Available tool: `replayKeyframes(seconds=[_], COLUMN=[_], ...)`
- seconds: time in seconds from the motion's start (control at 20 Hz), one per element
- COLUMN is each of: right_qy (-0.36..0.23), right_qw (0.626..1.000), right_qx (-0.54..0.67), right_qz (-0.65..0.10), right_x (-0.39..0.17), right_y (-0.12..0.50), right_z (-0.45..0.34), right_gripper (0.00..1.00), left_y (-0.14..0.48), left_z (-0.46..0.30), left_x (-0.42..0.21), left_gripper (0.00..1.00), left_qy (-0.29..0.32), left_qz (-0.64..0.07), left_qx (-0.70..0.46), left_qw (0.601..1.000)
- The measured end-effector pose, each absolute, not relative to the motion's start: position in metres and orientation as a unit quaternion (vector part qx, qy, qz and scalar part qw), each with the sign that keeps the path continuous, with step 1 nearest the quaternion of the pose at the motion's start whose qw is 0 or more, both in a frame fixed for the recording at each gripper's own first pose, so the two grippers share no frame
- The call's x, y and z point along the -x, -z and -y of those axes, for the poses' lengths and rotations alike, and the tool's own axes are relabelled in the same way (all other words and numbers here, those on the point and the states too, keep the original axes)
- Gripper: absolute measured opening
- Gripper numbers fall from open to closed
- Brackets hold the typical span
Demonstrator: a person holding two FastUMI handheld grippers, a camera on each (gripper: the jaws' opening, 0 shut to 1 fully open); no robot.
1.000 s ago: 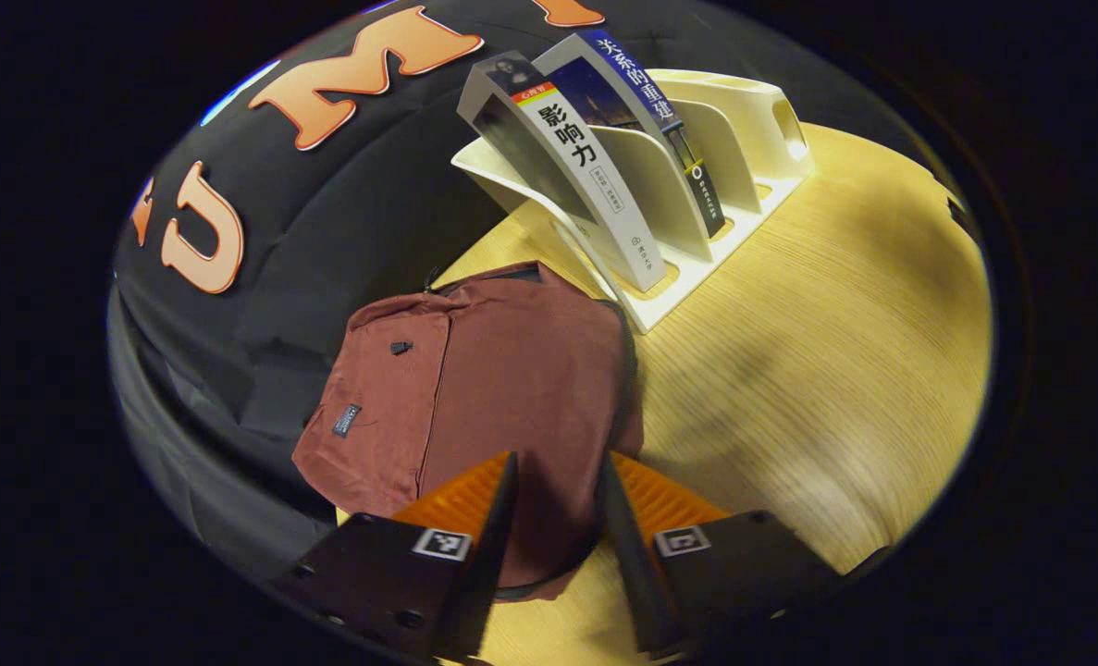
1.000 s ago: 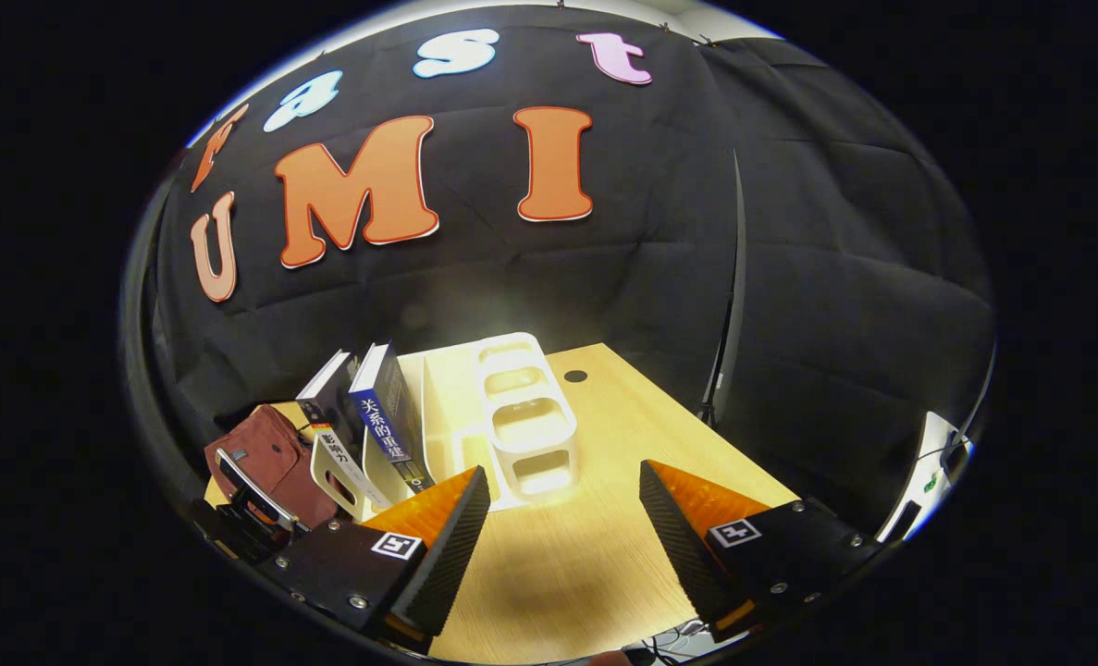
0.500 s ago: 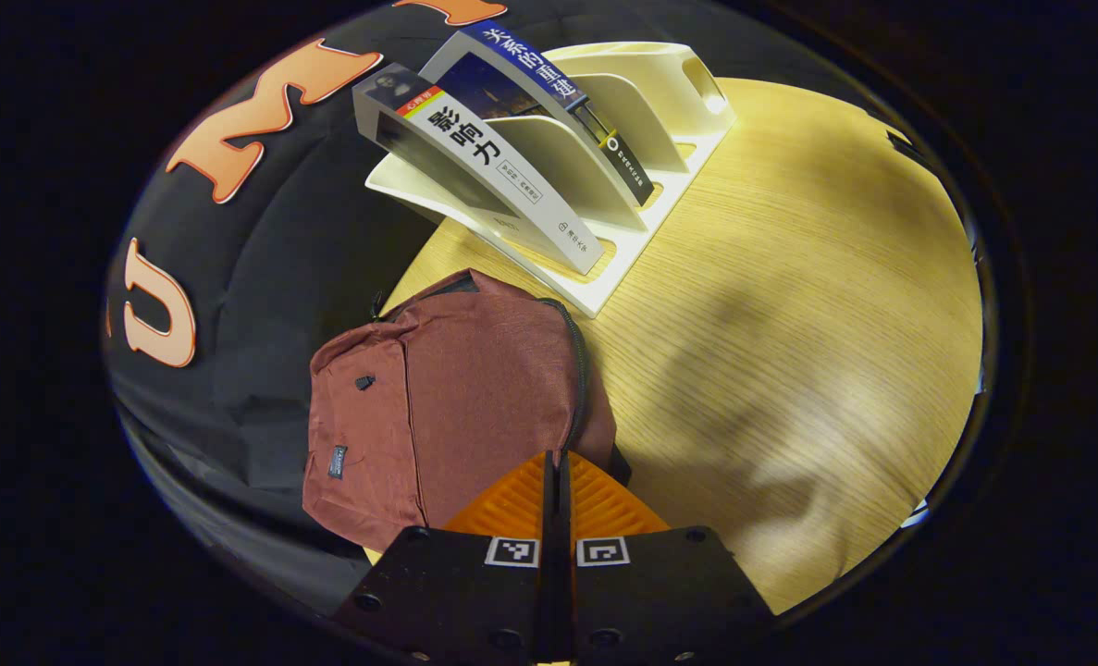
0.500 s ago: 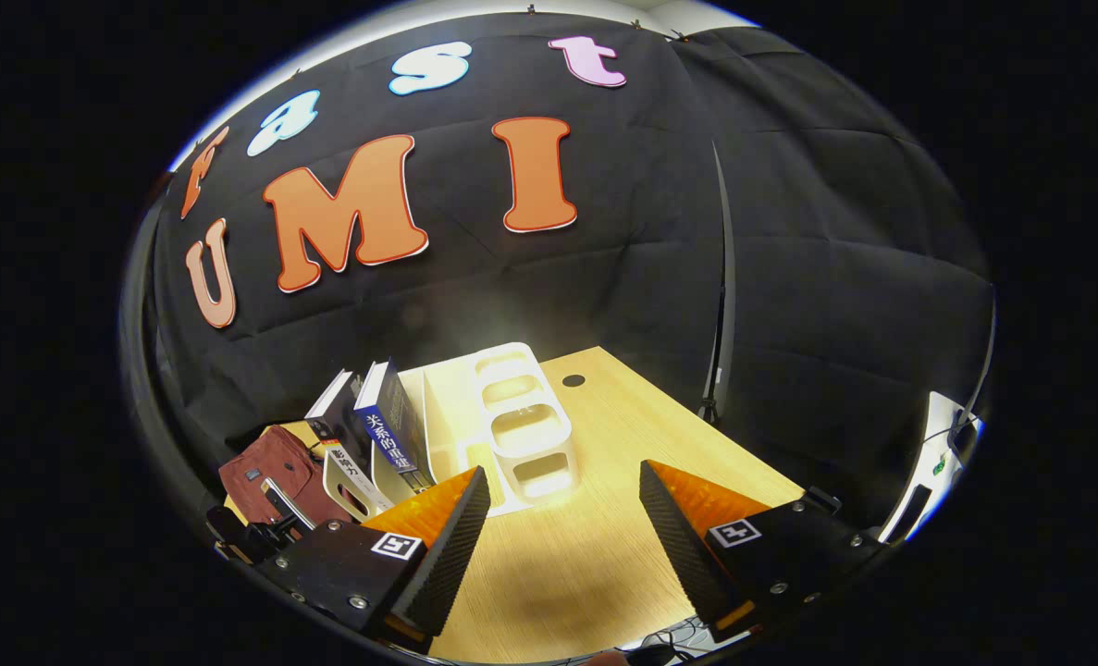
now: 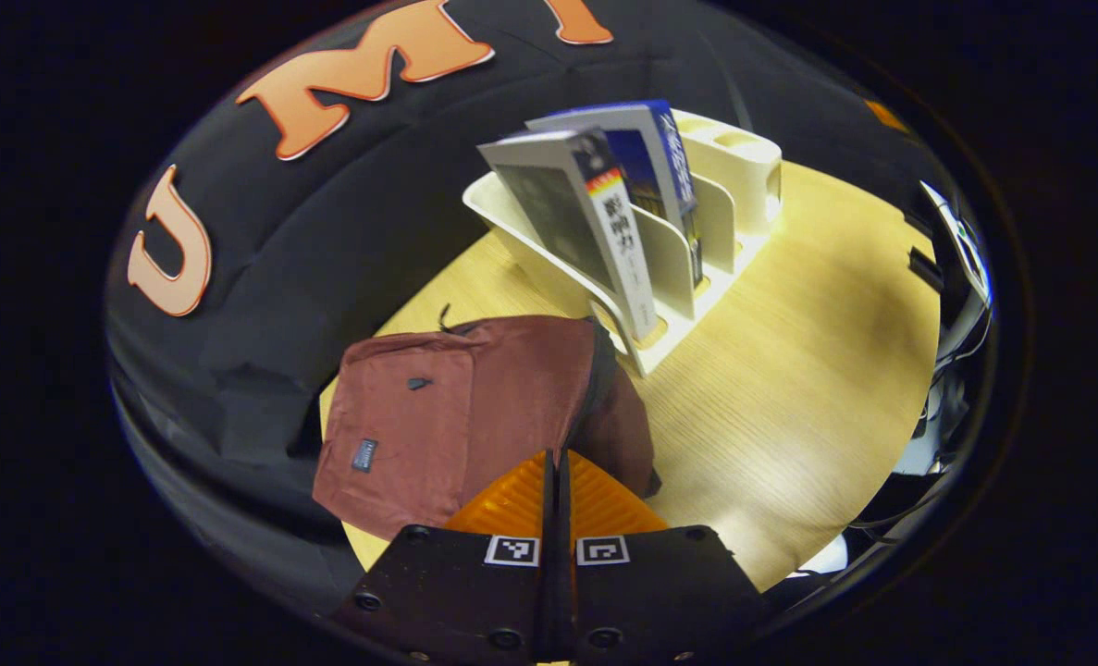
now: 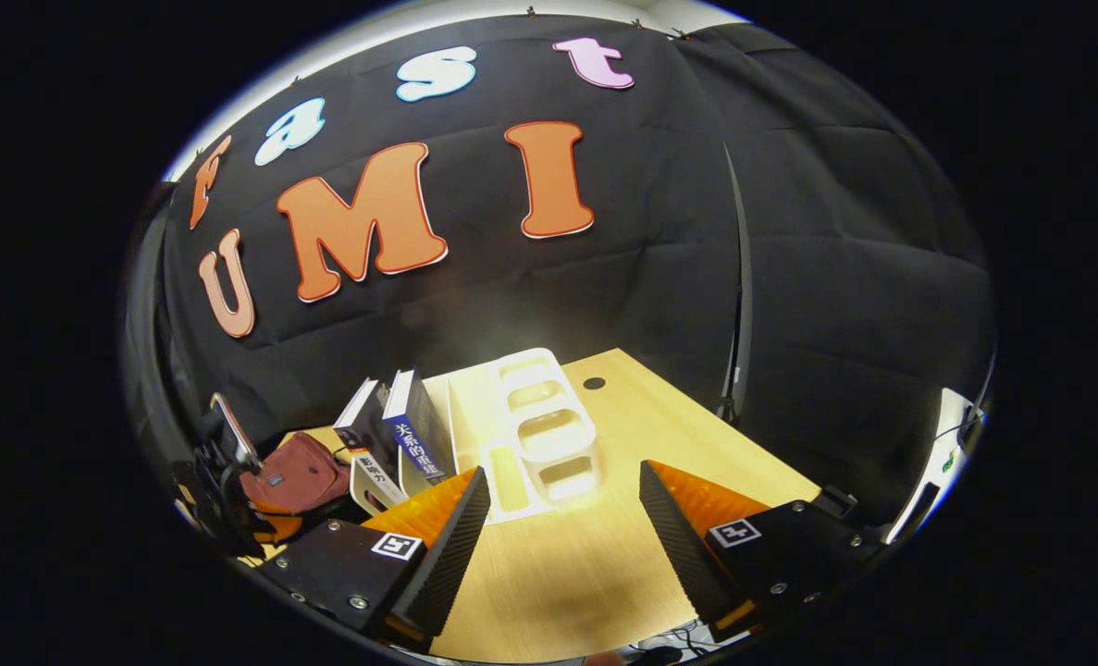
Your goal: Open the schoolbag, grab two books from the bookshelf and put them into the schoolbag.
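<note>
A maroon schoolbag (image 5: 474, 398) lies flat on the wooden table (image 5: 789, 388), with a dark zipper running along its right side. My left gripper (image 5: 558, 455) is shut where its tips meet that zipper line; the pull itself is hidden between the fingers. Behind the bag stands a white bookshelf (image 5: 734, 176) holding a grey-white book (image 5: 595, 222) and a blue book (image 5: 660, 157), both leaning left. In the right gripper view, my right gripper (image 6: 562, 490) hangs open over the table with nothing between its fingers. There the bookshelf (image 6: 549, 425), the blue book (image 6: 414, 435) and the schoolbag (image 6: 294, 476) sit ahead and to the left.
The black cloth wall closes in the back and left sides of the table. A small dark hole (image 6: 594, 382) marks the tabletop behind the bookshelf. Cables and equipment (image 5: 960, 277) hang past the table's right edge. Bare tabletop (image 6: 558, 564) stretches in front of the bookshelf.
My left gripper went from open around the bag's zipper edge to shut on it, then swung so the bookshelf shows more end-on. The right gripper barely moved.
</note>
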State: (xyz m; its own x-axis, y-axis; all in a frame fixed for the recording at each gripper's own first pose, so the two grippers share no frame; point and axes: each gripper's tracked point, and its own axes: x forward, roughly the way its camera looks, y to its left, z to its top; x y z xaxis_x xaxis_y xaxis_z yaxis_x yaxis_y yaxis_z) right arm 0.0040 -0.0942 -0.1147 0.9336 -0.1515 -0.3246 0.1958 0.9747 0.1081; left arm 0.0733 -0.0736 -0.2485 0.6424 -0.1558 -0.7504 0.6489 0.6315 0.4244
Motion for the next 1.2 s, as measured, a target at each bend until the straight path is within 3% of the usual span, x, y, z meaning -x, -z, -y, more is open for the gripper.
replayKeyframes(seconds=[0.5,0.95,1.2], right_qy=[0.027,-0.112,-0.123], right_qw=[0.976,0.950,0.914], right_qx=[-0.045,-0.040,-0.021], right_qz=[-0.212,-0.290,-0.386], right_x=[-0.008,-0.053,-0.121], right_y=[0.117,0.032,0.043], right_z=[0.012,-0.122,-0.163], right_gripper=[0.97,0.97,0.97], left_y=[0.129,0.122,0.124], left_z=[0.021,0.005,-0.001], left_x=[-0.142,-0.154,-0.155], left_gripper=[0.00,0.00,0.01], left_qy=[0.206,0.204,0.201], left_qz=[-0.281,-0.285,-0.292], left_qx=[-0.332,-0.295,-0.265], left_qw=[0.877,0.889,0.897])
